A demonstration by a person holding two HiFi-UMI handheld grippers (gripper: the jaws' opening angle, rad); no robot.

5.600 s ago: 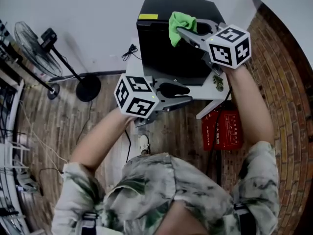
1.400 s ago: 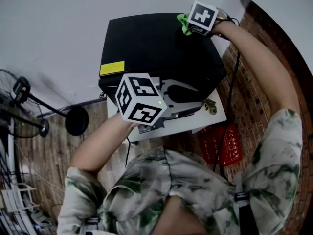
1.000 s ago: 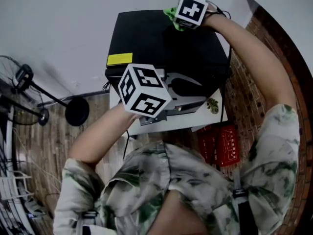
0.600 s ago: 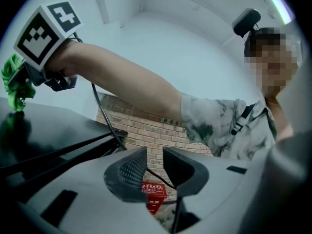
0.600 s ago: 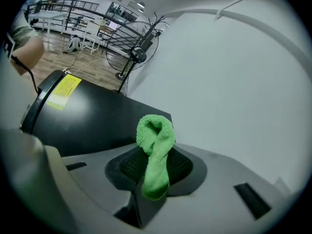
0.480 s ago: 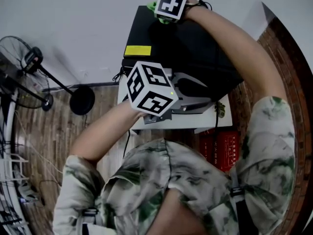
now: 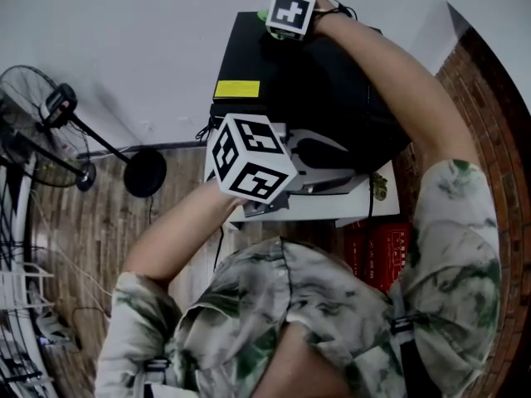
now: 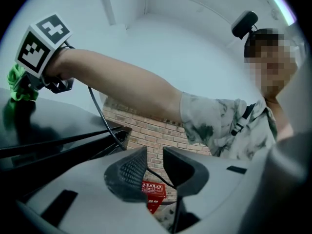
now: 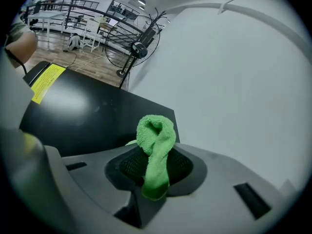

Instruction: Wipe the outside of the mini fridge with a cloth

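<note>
The black mini fridge [image 7: 323, 81], with a yellow label [image 7: 237, 89] on its front edge, stands on a small white table [image 7: 332, 211]. My right gripper [image 9: 156, 168] is shut on a green cloth [image 9: 156, 139]. It holds the cloth at the back left of the fridge top [image 9: 97, 111], close to the wall. In the head view only a bit of the cloth [image 7: 263, 15] shows beside the right gripper's cube [image 7: 292, 12]. My left gripper [image 7: 344, 171] hovers in front of the fridge, jaws a little apart and empty; the same narrow gap shows on my left gripper [image 8: 155, 164].
A white wall runs right behind the fridge. A red crate [image 7: 375, 251] sits under the table on the right. A standing fan [image 7: 46, 110] with a round base [image 7: 145, 172] is on the wooden floor to the left. A brick wall [image 7: 489, 106] lies to the right.
My right gripper has slid the green cloth leftward along the back of the fridge top, from near the right corner to the left corner. The left gripper has stayed in front.
</note>
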